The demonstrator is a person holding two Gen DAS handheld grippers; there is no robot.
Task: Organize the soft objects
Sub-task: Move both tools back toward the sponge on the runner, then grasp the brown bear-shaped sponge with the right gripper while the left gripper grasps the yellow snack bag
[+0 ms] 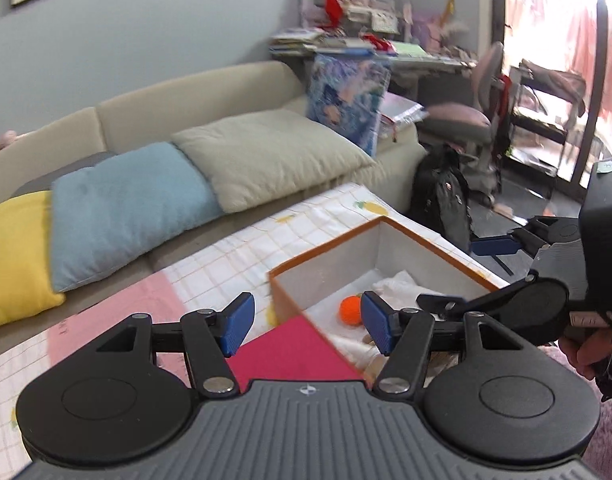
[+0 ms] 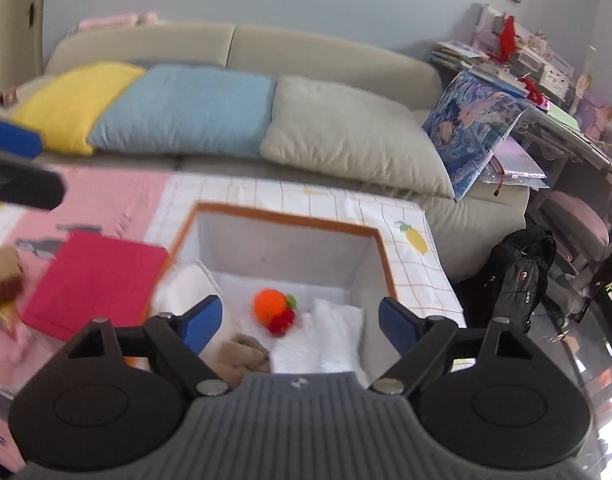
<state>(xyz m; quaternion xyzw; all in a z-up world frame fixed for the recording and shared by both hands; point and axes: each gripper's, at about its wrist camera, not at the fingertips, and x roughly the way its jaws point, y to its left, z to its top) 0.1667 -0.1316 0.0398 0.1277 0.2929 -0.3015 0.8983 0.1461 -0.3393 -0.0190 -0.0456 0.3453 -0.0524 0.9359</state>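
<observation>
1. Inside the orange-rimmed box (image 2: 382,256), the orange knitted fruit toy (image 2: 271,305) is lying beside a brown plush (image 2: 242,356) and white cloth (image 2: 338,332).
2. Both tools are hanging empty: the right gripper (image 2: 298,320) is gaping wide over the box, and the left gripper (image 1: 304,326) is standing well open.
3. The toy is looking light, squashy and unbreakable; pinching its round middle should work.
</observation>
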